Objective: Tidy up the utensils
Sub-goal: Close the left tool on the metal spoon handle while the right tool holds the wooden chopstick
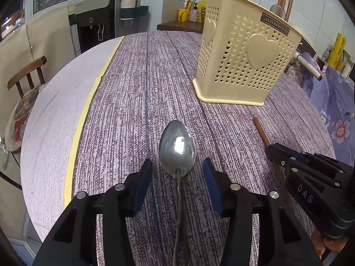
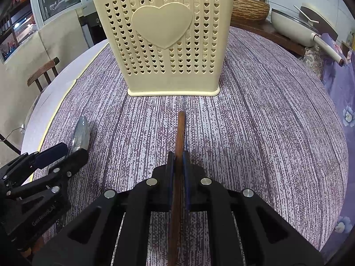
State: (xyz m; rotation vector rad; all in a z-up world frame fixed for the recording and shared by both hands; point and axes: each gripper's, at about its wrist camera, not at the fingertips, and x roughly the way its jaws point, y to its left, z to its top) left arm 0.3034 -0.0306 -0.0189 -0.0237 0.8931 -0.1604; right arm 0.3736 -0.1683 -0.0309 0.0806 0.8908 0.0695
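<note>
A metal spoon lies bowl-down on the purple tablecloth, its handle running back between the fingers of my left gripper. That gripper is open, with a gap between each blue pad and the spoon. My right gripper is shut on a brown wooden chopstick whose tip points at the cream perforated utensil holder. The holder stands upright further back on the table. The spoon and left gripper show at the lower left of the right wrist view; the right gripper and chopstick appear at the left wrist view's right.
The round table has a yellow strip and a pale band along its left edge. A wooden chair stands to the left. Behind the holder sit a woven basket and a white pan. A floral cloth hangs on the right.
</note>
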